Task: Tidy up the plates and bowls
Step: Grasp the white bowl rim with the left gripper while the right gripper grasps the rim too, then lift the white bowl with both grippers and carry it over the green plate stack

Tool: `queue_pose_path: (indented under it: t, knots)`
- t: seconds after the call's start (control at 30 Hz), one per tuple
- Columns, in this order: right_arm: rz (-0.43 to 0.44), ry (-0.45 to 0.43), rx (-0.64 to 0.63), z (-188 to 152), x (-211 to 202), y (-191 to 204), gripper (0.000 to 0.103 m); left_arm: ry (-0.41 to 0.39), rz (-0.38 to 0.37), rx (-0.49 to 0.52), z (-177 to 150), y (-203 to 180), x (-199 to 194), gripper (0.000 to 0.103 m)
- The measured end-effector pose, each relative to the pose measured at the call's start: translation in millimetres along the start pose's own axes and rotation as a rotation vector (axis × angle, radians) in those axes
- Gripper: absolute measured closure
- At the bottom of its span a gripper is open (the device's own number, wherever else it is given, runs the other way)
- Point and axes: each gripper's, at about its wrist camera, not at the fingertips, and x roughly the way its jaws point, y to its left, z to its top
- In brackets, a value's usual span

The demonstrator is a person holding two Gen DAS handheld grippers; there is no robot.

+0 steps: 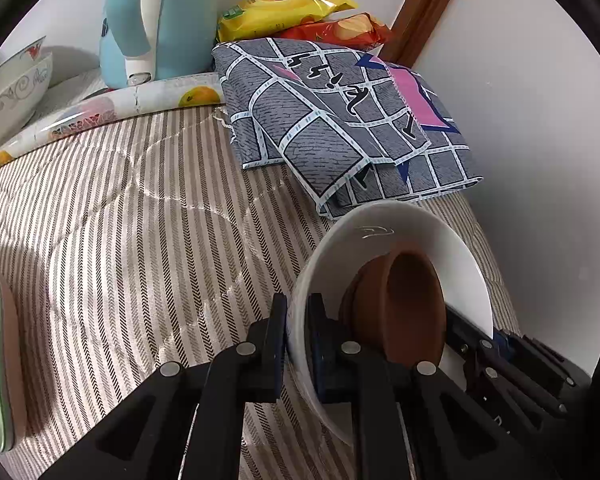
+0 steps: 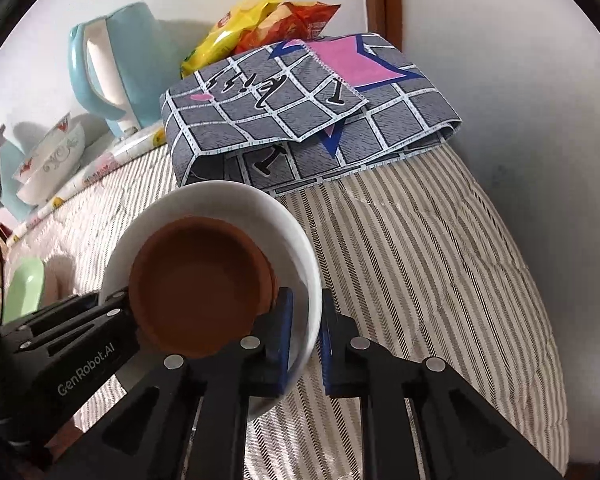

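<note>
Two grippers clamped on one white bowl: lift-and-carry step in hand

We find the round white ceramic bowl (image 1: 384, 240) gripped on opposite sides of its rim, with a smaller brown terracotta-coloured bowl (image 1: 404, 304) nested inside it. The left gripper (image 1: 296, 340) has its jaws pressed together on the bowl wall, one black finger outside and one inside. The right gripper (image 2: 306, 336) is likewise closed on the opposite rim, its blue-padded fingers (image 2: 282, 332) pinching the wall between them. In the left wrist view the right gripper's black linkage shows at the bowl's far edge; in the right wrist view the left one appears beside the brown bowl.

The nested pair sits low over the striped quilted cloth surface (image 1: 120, 240), near a folded grey grid-patterned fabric (image 1: 332, 120). Whether the base touches the cloth we cannot tell.

We judge the step to be a two-handed carry of the stacked bowls. A patterned white bowl (image 1: 16, 88) stands well apart at the back beside a pale blue electric kettle (image 1: 160, 20), and a pale green dish (image 2: 24, 288) lies off to one side; either may be the destination.

The next move calls for both hands travelling together and level, since the brown bowl lies loose and tilted inside. Both grippers pitch steeply downward.
</note>
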Motion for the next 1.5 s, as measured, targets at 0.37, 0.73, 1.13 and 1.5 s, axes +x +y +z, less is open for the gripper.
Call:
queue_pose_path:
  t: [0.37,0.73,1.13,1.5]
  knots:
    - [0.0,-0.029,0.001,-9.4,-20.5,11.2,0.091,-0.023,0.01,-0.009,-12.3,6.6,-29.4,0.093]
    - [0.019,-0.08,-0.013,-19.3,-62.7,30.8,0.092,-0.078,0.025,-0.014,-24.4,9.3,-78.5,0.093]
    - [0.036,-0.142,-0.038,-28.1,-109.2,54.9,0.093,-0.14,0.039,-0.005,-35.6,14.3,-130.5,0.093]
    - [0.067,-0.154,-0.054,-34.2,-125.8,70.5,0.093,-0.166,0.066,-0.02,-45.3,24.7,-157.3,0.093]
